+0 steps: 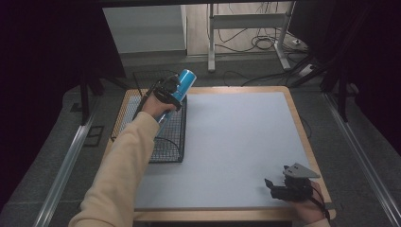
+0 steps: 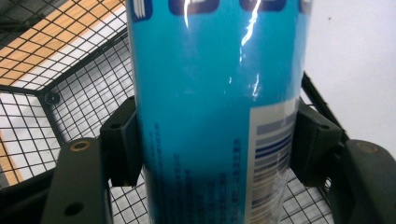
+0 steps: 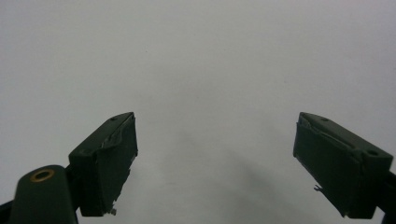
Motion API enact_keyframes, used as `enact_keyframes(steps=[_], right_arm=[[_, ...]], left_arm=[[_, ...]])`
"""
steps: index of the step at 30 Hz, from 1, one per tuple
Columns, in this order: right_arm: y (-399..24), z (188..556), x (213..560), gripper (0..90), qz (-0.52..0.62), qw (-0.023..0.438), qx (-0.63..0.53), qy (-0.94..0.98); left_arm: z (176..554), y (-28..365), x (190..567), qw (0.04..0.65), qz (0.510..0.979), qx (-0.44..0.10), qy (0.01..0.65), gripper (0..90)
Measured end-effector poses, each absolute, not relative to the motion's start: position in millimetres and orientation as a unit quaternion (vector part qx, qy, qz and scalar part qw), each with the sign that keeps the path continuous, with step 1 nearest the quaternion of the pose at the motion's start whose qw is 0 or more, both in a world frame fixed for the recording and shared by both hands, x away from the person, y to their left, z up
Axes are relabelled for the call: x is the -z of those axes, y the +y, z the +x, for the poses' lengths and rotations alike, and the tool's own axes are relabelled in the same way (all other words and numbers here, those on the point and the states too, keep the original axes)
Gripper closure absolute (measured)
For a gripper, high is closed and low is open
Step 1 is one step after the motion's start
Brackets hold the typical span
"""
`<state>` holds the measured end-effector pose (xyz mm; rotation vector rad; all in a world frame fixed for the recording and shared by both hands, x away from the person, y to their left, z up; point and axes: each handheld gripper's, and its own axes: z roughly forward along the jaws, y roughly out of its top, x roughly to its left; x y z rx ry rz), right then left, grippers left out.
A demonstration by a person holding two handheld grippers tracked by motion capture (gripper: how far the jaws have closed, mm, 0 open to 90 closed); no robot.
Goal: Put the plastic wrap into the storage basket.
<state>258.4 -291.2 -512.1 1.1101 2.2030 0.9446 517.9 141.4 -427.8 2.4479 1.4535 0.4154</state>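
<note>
Can point(image 1: 182, 87): clamped by left gripper point(image 1: 165, 92), tilted above basket point(image 1: 168, 142), probably for lowering in (base hidden).
Right gripper point(image 1: 283, 185): jaws apart, idle on table point(image 1: 236, 142).

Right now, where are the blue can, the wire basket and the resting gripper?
blue can point(image 2: 210, 116), left gripper view, middle of its side
wire basket point(image 1: 170, 144), high view, near mesh wall
right gripper point(image 1: 276, 184), high view, between its fingertips
</note>
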Motion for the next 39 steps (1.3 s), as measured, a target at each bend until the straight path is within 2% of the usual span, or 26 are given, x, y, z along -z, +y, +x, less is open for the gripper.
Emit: enact_keyframes(steps=[20,24,37,39], right_arm=[[-290,257,512,13.8,0.404,0.249,-0.345,0.81],[-290,257,512,13.8,0.404,0.249,-0.344,0.81],[-290,258,513,13.8,0.404,0.247,-0.343,0.811],[-290,258,513,13.8,0.404,0.247,-0.343,0.811]], left_arm=[[522,143,438,0.113,0.835,-0.166,0.512,30.6],[522,144,436,0.124,0.832,-0.17,0.514,29.7],[517,154,432,0.139,0.823,-0.158,0.527,8.9],[514,155,429,0.15,0.821,-0.158,0.527,8.2]])
